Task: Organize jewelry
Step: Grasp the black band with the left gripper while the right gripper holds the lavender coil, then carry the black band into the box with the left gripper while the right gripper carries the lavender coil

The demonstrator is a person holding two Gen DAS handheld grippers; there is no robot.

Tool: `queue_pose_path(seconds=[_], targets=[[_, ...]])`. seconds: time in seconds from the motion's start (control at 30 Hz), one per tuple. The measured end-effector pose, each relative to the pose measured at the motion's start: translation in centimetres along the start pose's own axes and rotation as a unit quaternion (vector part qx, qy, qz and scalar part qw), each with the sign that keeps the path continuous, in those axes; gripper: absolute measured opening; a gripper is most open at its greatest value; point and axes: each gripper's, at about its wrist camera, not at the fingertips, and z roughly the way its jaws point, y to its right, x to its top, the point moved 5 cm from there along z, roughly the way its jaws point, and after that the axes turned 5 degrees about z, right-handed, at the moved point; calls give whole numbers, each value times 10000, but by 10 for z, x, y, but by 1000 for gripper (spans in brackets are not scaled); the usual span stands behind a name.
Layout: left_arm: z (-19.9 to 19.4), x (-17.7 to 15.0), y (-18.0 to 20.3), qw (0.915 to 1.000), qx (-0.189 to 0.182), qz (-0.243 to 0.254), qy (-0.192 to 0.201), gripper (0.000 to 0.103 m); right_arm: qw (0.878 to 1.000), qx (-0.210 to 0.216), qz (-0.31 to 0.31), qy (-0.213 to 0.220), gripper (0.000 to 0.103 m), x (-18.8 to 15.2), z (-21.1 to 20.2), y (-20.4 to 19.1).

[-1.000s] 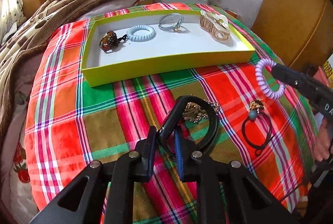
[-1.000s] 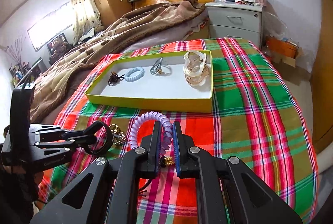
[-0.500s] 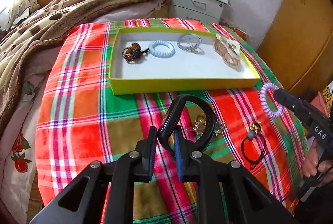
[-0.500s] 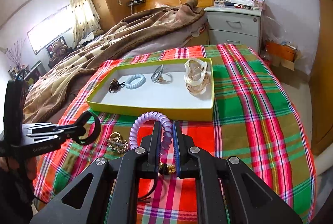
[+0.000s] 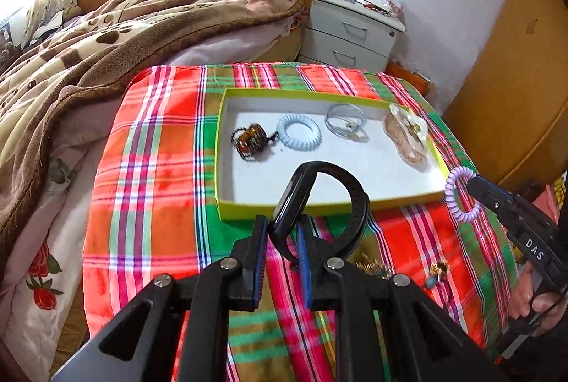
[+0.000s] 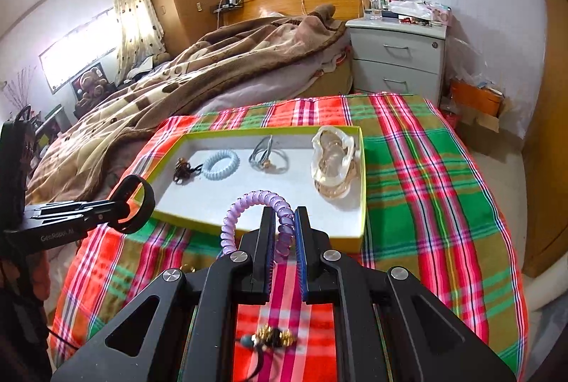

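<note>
Left gripper [image 5: 280, 233] clamps black band [image 5: 349, 204], held above near edge of yellow tray [image 5: 330, 206]. Right gripper [image 6: 284, 233] pinches purple coil tie [image 6: 255, 201], near tray's near-right corner. Tray already holds blue coil tie [image 5: 299, 132], beaded piece [image 5: 248, 140], and other pieces along far side. Advice: carry each piece over near wall, lower onto bare white floor at near side, apart from neighbours, then release. Gold trinket [image 6: 271, 339] lies on plaid cloth [image 6: 426, 176].
</note>
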Motion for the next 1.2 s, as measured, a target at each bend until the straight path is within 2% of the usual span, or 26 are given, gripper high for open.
queue_pose_path(seconds=[0.27, 0.5, 0.7, 1.2], targets=[[18, 23, -9, 9999, 21, -106, -16, 17, 9998, -99, 153, -60, 11, 22, 28, 4], [42, 36, -12, 9998, 86, -135, -132, 17, 9993, -187, 66, -320, 11, 28, 61, -1], [61, 38, -15, 9992, 143, -135, -337, 17, 9977, -308, -53, -601, 11, 27, 87, -5], [85, 36, -23, 9977, 153, -196, -627, 18, 9952, -533, -61, -820, 11, 29, 114, 4]])
